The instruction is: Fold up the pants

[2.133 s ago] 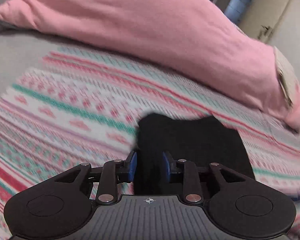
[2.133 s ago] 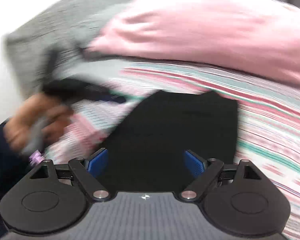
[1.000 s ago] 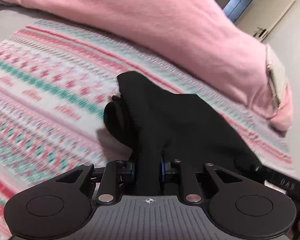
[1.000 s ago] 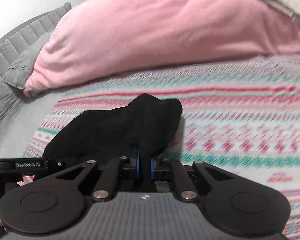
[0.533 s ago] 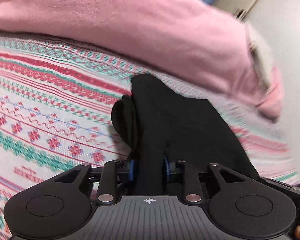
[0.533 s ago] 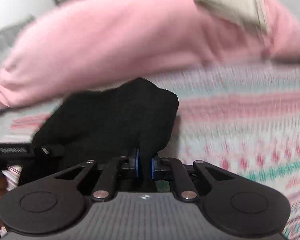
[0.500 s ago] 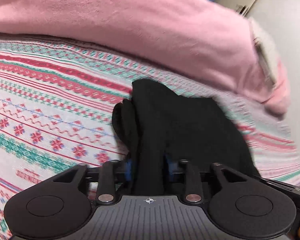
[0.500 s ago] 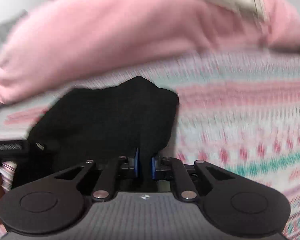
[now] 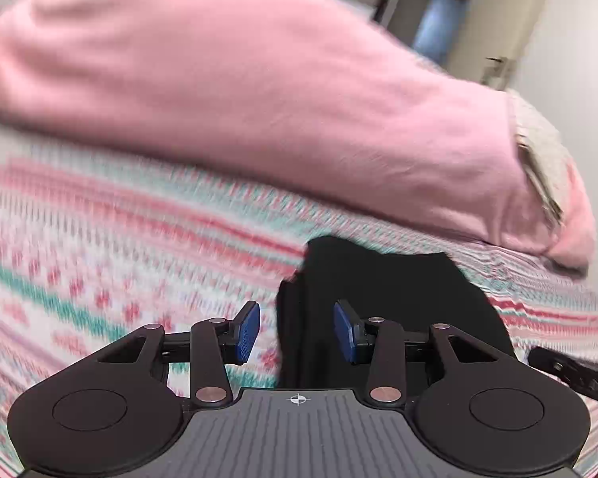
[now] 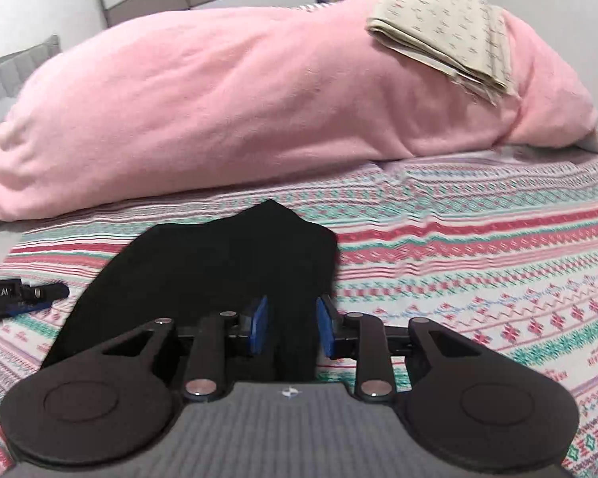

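Observation:
The black pants (image 9: 382,298) lie folded in a compact bundle on the patterned bedspread (image 9: 99,263); they also show in the right wrist view (image 10: 219,263). My left gripper (image 9: 297,330) is open, its blue pads either side of the bundle's left edge, not pinching it. My right gripper (image 10: 291,328) is partly open, its pads (image 10: 259,324) spread around the bundle's right fold with a visible gap. The left gripper's tip (image 10: 24,294) shows at the left of the right wrist view.
A large pink duvet (image 10: 239,103) is piled along the far side of the bed, also seen in the left wrist view (image 9: 239,91). A folded beige cloth (image 10: 446,24) rests on its right end. A grey headboard (image 10: 4,75) stands at the far left.
Both grippers were shut on the black bundle and carried it across the bed. Now both have opened and the bundle lies on the bedspread.

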Demonstrator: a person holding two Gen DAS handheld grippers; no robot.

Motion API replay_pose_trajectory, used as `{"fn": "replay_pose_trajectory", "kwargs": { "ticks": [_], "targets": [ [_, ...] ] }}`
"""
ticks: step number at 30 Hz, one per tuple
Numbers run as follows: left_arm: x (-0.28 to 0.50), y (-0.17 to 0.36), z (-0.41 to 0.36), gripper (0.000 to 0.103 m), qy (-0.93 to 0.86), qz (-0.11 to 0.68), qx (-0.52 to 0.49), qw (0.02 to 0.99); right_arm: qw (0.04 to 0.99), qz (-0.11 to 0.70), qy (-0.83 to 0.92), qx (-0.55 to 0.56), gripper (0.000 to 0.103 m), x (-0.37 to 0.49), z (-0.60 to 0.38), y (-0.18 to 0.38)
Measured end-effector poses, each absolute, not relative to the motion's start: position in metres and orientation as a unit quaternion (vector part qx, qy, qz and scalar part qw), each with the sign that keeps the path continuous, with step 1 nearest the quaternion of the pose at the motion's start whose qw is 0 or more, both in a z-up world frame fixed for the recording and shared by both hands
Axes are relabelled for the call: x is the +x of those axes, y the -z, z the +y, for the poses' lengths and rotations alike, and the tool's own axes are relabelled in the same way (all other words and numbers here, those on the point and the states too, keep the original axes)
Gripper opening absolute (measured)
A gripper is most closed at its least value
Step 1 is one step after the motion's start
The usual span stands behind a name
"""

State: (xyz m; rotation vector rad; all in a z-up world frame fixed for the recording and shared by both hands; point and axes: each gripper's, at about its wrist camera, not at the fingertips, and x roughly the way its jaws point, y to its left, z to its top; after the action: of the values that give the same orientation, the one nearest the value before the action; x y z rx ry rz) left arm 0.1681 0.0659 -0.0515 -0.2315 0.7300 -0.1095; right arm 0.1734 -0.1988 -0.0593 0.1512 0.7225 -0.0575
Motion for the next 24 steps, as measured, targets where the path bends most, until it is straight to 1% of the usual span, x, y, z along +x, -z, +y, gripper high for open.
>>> {"fn": "replay_pose_trajectory", "kwargs": {
  "ticks": [3, 6, 7, 8, 9, 18, 24],
  "targets": [
    [0.165, 0.059, 0.052, 0.039, 0.076, 0.372, -0.096, 0.920, 0.926, 0.373, 0.022, 0.063, 0.015, 0.179, -0.192, 0.069],
    [0.169, 0.080, 0.042, 0.039, 0.043, 0.433, -0.066, 0.898, 0.905, 0.420, 0.028, 0.062, 0.015, 0.189, -0.192, 0.087],
    [0.170, 0.089, 0.043, 0.040, 0.023, 0.451, -0.066, 0.890, 0.896, 0.438, 0.030, 0.065, 0.015, 0.195, -0.195, 0.097],
    [0.169, 0.095, 0.047, 0.040, 0.019, 0.460, -0.087, 0.883, 0.892, 0.446, 0.029, 0.068, 0.014, 0.199, -0.198, 0.105],
    [0.168, 0.095, 0.049, 0.040, 0.015, 0.461, -0.099, 0.882, 0.894, 0.442, 0.027, 0.067, 0.014, 0.201, -0.199, 0.109],
    [0.158, 0.093, 0.049, 0.039, 0.021, 0.464, -0.085, 0.881, 0.900, 0.432, 0.025, 0.054, 0.015, 0.202, -0.198, 0.111],
    [0.148, 0.092, 0.044, 0.038, 0.025, 0.465, -0.072, 0.882, 0.894, 0.447, 0.007, 0.035, 0.016, 0.196, -0.190, 0.108]
  ]
}}
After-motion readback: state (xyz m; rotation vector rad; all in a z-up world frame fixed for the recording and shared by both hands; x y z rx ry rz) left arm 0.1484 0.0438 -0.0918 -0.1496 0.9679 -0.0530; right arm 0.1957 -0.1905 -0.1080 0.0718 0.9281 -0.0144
